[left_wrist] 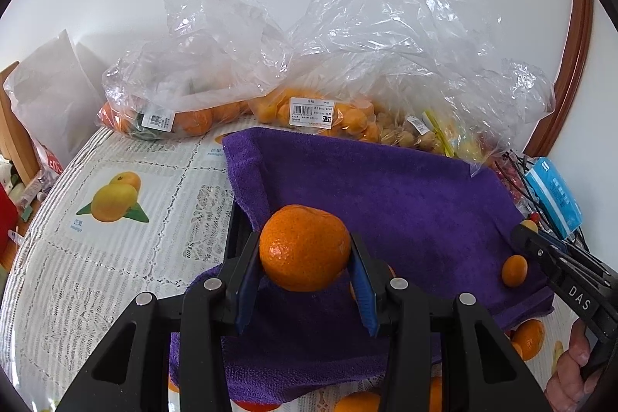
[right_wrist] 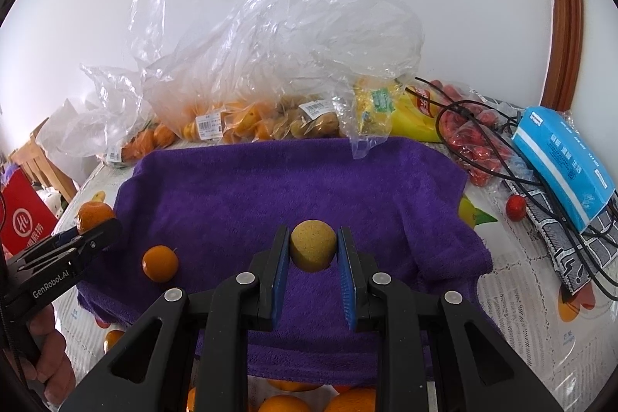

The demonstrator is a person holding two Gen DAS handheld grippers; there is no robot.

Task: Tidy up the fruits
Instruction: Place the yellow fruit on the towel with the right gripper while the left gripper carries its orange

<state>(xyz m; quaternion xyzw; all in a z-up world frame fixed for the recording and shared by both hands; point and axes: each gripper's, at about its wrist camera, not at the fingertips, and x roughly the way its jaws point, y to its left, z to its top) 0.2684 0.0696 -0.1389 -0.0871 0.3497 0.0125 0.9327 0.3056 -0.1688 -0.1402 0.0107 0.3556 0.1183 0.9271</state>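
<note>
Clamped between the blue pads of the left gripper (left_wrist: 305, 257): a round, glossy orange mandarin (left_wrist: 304, 247) with finely dimpled skin and a bright glint low on its left side, held over the near left part of the purple terry towel (left_wrist: 386, 188). Pinched narrow in the right gripper (right_wrist: 313, 251): a small, dull yellow-brown round fruit (right_wrist: 312, 245) with a matte, speckled skin, above the middle of the same towel. Lying loose on the towel between the two grippers: a small smooth orange kumquat-like fruit (right_wrist: 160, 263). Behind the towel, along the wall: crumpled clear plastic bags of orange fruit (left_wrist: 320, 114) bearing white price labels. Off to the right, on the fruit-printed tablecloth (left_wrist: 116, 219): a blue tissue pack (right_wrist: 564, 165) and one small red fruit (right_wrist: 515, 207).
</note>
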